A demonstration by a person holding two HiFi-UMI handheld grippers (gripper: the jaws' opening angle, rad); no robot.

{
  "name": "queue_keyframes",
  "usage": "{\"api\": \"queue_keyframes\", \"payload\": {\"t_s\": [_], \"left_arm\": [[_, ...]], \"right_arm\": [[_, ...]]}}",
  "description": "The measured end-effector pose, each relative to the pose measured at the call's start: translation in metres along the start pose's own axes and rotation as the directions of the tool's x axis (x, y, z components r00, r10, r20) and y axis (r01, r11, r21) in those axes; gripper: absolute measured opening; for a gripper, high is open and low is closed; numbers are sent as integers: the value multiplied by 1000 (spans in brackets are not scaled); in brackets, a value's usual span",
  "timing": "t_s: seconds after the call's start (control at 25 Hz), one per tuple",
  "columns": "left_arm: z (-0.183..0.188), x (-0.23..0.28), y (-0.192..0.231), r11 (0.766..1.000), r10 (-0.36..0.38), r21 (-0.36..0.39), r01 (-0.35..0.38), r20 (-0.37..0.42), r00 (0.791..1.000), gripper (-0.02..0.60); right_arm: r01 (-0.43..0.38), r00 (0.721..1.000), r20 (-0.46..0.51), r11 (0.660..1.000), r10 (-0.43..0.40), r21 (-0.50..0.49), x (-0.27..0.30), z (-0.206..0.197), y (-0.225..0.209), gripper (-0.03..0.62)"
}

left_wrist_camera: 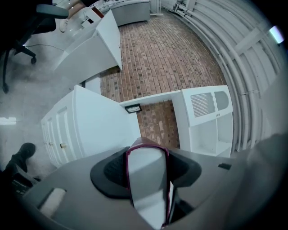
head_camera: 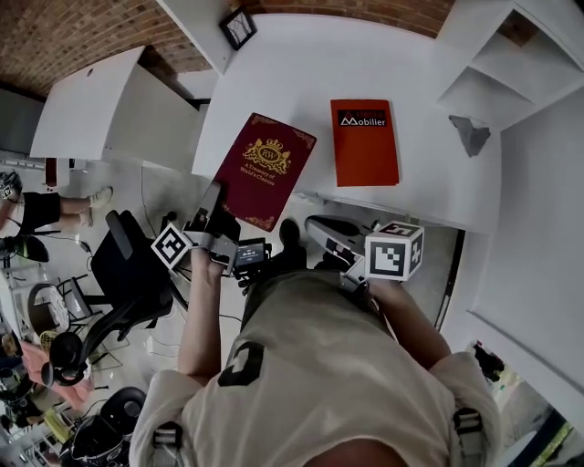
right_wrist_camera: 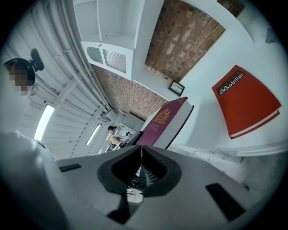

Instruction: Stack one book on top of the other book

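My left gripper (head_camera: 215, 195) is shut on the near-left corner of a maroon book (head_camera: 266, 169) with a gold crest. The book hangs tilted over the left front edge of the white table (head_camera: 429, 182). In the left gripper view its pale page edge (left_wrist_camera: 146, 179) fills the gap between the jaws of the left gripper (left_wrist_camera: 146, 150). An orange book (head_camera: 363, 141) lies flat on the table to the right, apart from the maroon one. My right gripper (head_camera: 317, 224) hovers shut and empty just off the table's front edge. The right gripper view shows its tips meeting (right_wrist_camera: 141, 150), with the maroon book (right_wrist_camera: 168, 121) and the orange book (right_wrist_camera: 246, 101) beyond.
A white shelf unit (head_camera: 493, 64) stands at the table's right end, with a small dark object (head_camera: 470, 132) beside it. A framed picture (head_camera: 239, 27) leans at the back. A white cabinet (head_camera: 100, 109) and a black office chair (head_camera: 128, 264) are on the left.
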State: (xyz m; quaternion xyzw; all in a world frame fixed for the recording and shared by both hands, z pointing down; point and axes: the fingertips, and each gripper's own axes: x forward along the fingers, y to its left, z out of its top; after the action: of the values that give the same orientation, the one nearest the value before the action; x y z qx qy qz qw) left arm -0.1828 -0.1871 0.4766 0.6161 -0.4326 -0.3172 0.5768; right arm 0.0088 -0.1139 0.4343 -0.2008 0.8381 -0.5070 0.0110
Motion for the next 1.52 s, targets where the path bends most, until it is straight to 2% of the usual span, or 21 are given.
{"api": "queue_keyframes", "payload": {"t_s": [0.16, 0.44, 0.76, 1.16, 1.36, 1.52], "left_arm": [[0, 8, -8, 1000, -3, 18, 3, -40, 999, 212], [15, 30, 4, 1000, -28, -3, 28, -75, 997, 212], [28, 46, 21, 994, -82, -81, 73, -108, 991, 212], [24, 61, 36, 978, -140, -174, 113, -154, 978, 212], [12, 66, 36, 979, -146, -166, 115, -190, 971, 210], [16, 63, 31, 981, -147, -150, 121, -176, 973, 211]], "right_arm": [[18, 1000, -3, 1000, -18, 10, 0, -4, -1, 6], [96, 995, 27, 995, -96, -16, 0, 13, -6, 6], [206, 978, 44, 977, -204, -57, 11, 25, -3, 6], [316, 948, -14, 946, -318, -78, 22, 1, 3, 6], [333, 943, 22, 942, -332, -41, 13, 5, -2, 6], [302, 952, -12, 949, -304, -91, 21, 7, 6, 6]]}}
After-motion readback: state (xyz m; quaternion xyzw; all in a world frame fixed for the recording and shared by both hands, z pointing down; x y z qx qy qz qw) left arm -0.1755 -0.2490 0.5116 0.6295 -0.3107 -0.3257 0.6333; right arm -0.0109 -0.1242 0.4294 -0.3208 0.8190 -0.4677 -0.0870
